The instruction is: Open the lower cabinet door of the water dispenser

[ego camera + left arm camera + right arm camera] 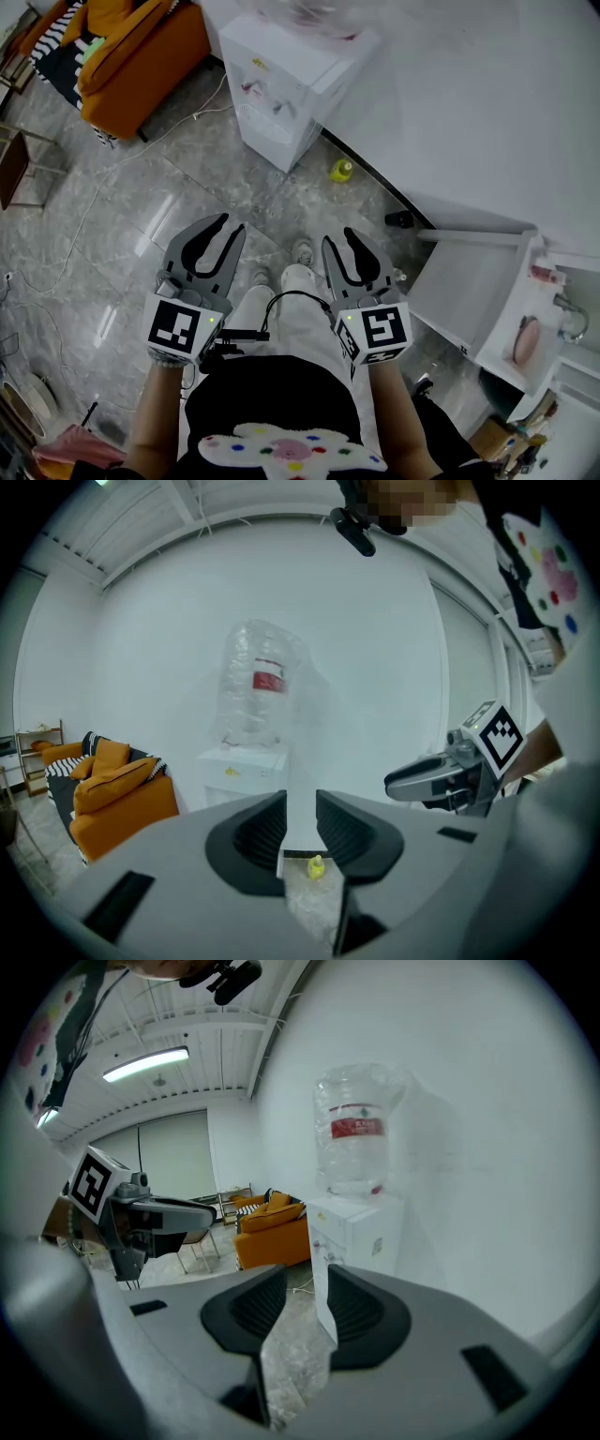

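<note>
Left claw (300,803): part open with a narrow gap, and nothing is gripped. Right claw (307,1283): the same, with a slightly wider gap, also empty. The head view shows both claws side by side above the person's legs, pointing at the water dispenser (281,84). It stands well apart from both claws, on the floor (141,216) against the white wall (469,94). Only the left gripper view lines up the small yellow bottle (317,865) in its jaw gap, lying on the floor by the wall; the right gripper view doesn't show it. The right gripper view sees the dispenser from its side, with the red-labelled clear water bottle (356,1129) upright on top and the orange sofa (272,1227) behind. The left gripper view sees it more head-on, with its lower half hidden behind a jaw. The dispenser is a white box. Its lower cabinet door (267,141) looks shut in the head view, and detail is too small to tell more.
</note>
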The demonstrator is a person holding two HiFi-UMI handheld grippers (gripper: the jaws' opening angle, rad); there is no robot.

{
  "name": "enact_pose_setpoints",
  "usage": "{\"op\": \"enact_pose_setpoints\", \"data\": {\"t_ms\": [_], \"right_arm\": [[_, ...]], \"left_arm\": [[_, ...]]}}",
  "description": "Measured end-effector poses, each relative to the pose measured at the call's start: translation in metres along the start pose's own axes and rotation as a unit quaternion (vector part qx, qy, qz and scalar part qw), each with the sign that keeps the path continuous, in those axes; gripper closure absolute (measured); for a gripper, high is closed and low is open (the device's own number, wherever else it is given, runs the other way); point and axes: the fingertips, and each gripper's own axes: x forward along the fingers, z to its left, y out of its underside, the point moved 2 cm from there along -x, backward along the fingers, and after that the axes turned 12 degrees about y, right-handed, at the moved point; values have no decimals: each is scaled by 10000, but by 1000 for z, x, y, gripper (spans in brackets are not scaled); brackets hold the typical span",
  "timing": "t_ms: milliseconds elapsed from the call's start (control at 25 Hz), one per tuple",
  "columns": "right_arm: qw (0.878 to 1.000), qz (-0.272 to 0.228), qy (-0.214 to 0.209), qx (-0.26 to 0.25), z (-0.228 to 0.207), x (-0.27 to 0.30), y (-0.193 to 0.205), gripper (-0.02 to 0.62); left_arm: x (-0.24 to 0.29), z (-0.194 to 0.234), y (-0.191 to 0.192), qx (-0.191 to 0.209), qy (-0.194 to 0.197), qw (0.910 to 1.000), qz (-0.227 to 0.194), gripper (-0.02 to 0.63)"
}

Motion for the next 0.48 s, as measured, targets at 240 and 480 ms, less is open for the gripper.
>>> {"op": "enact_pose_setpoints", "data": {"t_ms": [240,480], "right_arm": [[9999,147,-66,-50,-25,24,17,459],[9992,321,-236,-85,-47,54,35,453]], "left_arm": [[33,0,15,-112,-1,9998,181,509],[68,2,22,-169,20,9998,98,513]]}}
